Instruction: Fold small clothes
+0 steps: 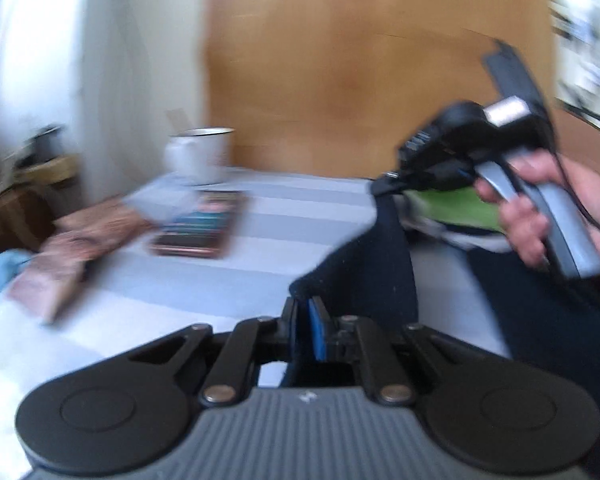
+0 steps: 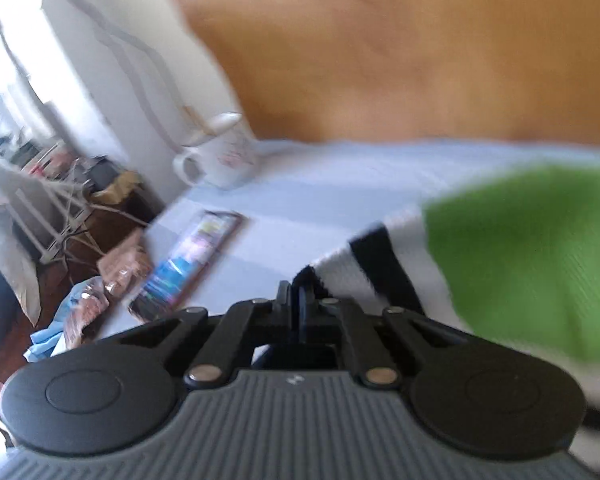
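only left view: right hand (image 1: 540, 208).

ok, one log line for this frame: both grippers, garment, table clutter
left gripper: shut on dark garment | right gripper: shut, hold unclear | green-striped garment: on table | mug, phone: beyond | heavy blur

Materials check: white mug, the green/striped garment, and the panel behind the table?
White mug: looks like enamelled metal, glossy white with a thin dark rim; ceramic not ruled out given the blur. Green/striped garment: soft knit fabric, matte, faint ribbing on the green part, with black and white stripes. Panel: wood or wood veneer, warm brown, smooth with a low sheen.
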